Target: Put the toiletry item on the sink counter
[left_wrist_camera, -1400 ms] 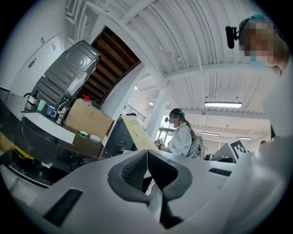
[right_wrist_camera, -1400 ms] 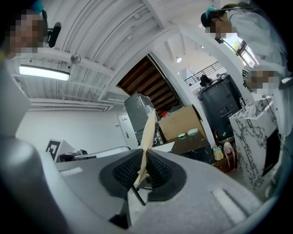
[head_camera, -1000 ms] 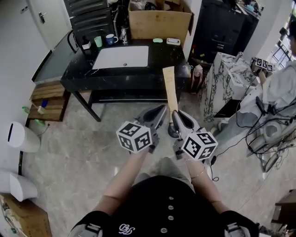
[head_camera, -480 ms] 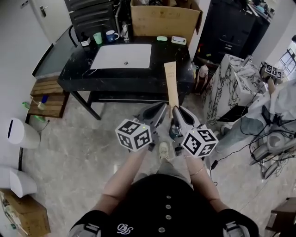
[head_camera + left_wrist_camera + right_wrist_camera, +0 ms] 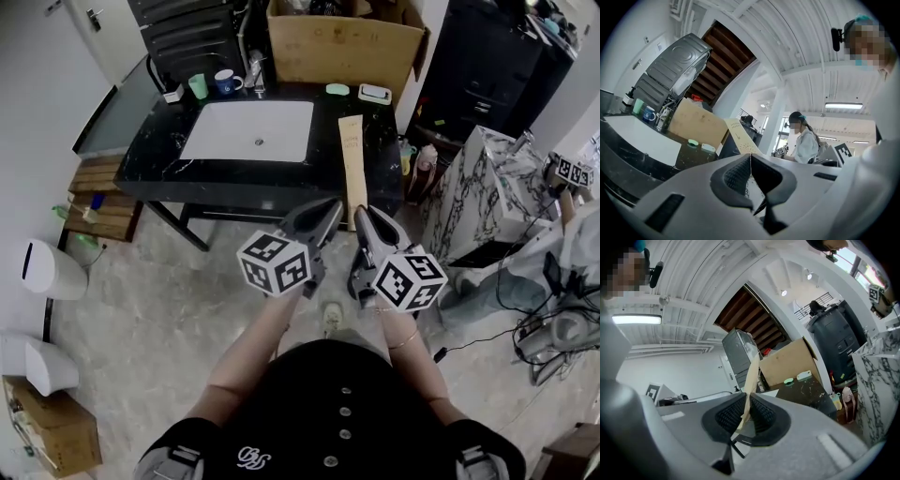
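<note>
The box (image 5: 352,169), a long flat tan carton that looks like the toiletry item, is not yet on the counter. It is held in the air, pinched at its near end by the right gripper (image 5: 362,216), whose ribbed pads are pressed onto its two flat faces in the right gripper view (image 5: 751,380). From there the box reaches away from the person; in the head view its far end lies over the right end of the counter (image 5: 159,159), though it appears to be above the top rather than resting on it.

The left gripper (image 5: 328,208) is just beside the right one. Its jaws are pressed together with nothing between them, and the box shows only beyond them (image 5: 740,136).

So the pick-up looks done and the carry is under way, while the set-down and release are left. There seems to be free dark surface to the right of the white sink (image 5: 248,131), in front of the two soap dishes (image 5: 337,89). The cup (image 5: 198,86) and mug (image 5: 225,82) stand well apart at the back left.
</note>
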